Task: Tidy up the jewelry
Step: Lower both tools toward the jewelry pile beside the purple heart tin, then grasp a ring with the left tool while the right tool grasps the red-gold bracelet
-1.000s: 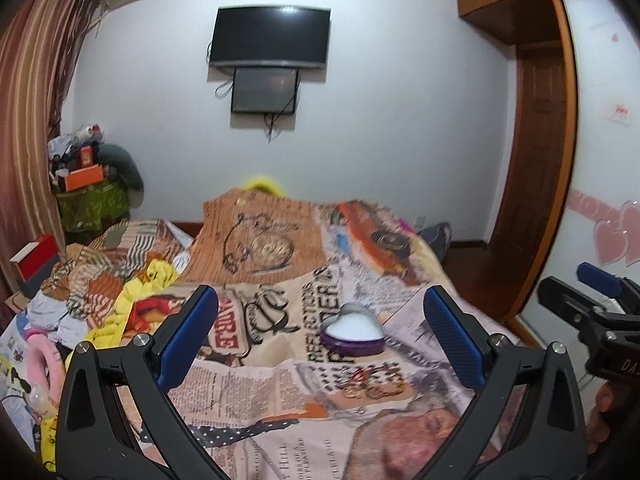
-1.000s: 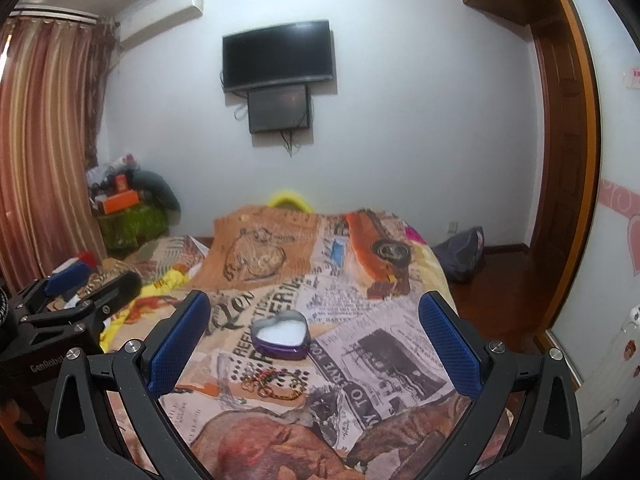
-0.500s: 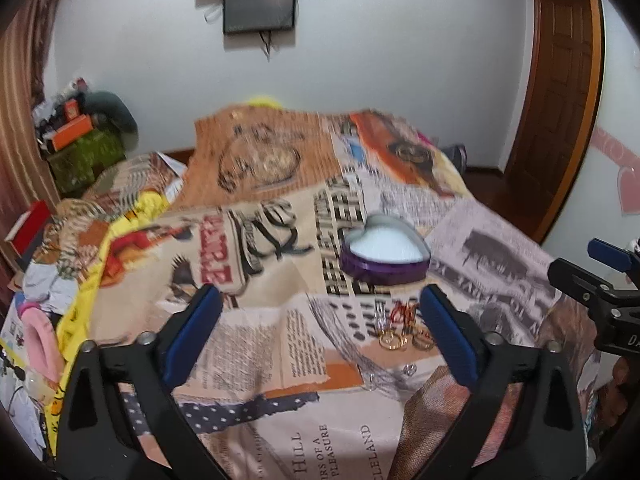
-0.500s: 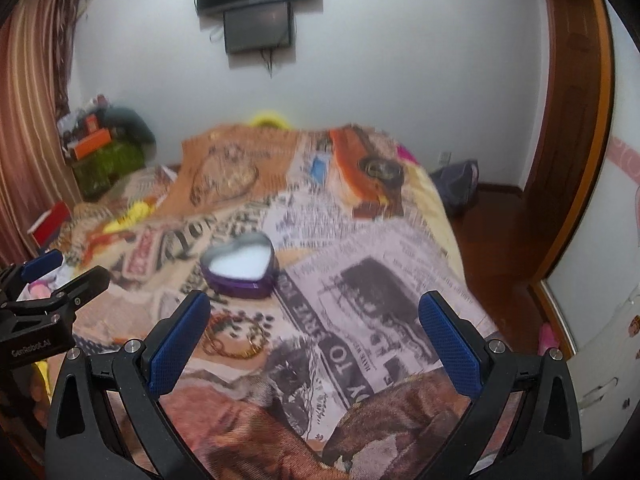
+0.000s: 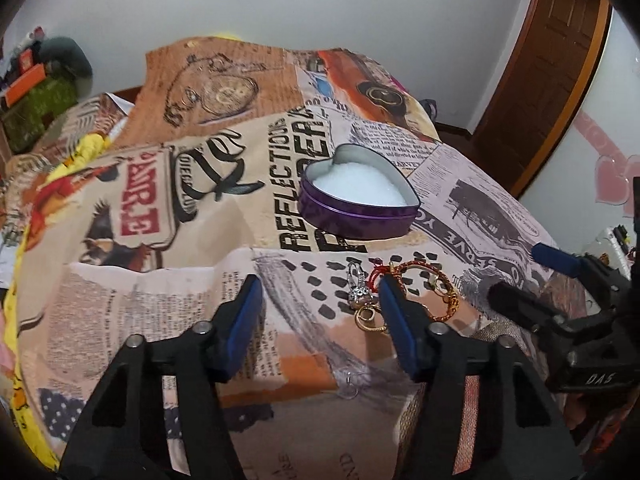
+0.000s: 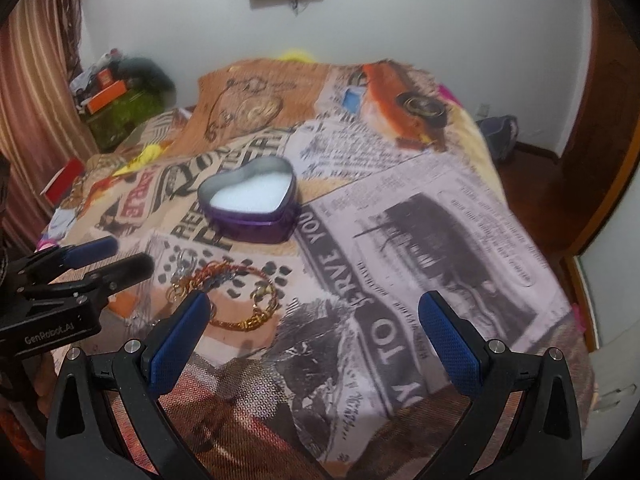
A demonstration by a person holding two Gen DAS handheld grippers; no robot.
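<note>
Left claw (image 5: pixel 320 312) closing over printed bedspread (image 5: pixel 224 208), white wall (image 5: pixel 400 4)

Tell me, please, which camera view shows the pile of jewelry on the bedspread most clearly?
The left wrist view: the jewelry lies sharp, silver charm and gold rings distinct. In the right wrist view it is blurrier and partly hidden by a blue pad.

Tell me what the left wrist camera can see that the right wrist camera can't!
Only the left wrist view shows pink hearts on the wall and a thin silver hoop lying apart on the bedspread. Only the right wrist view shows striped curtains and a dark bag on the floor. Both show the purple heart tin, open with white padding, and the jewelry pile just in front of it. The left gripper is closing on nothing; the right gripper is open.
</note>
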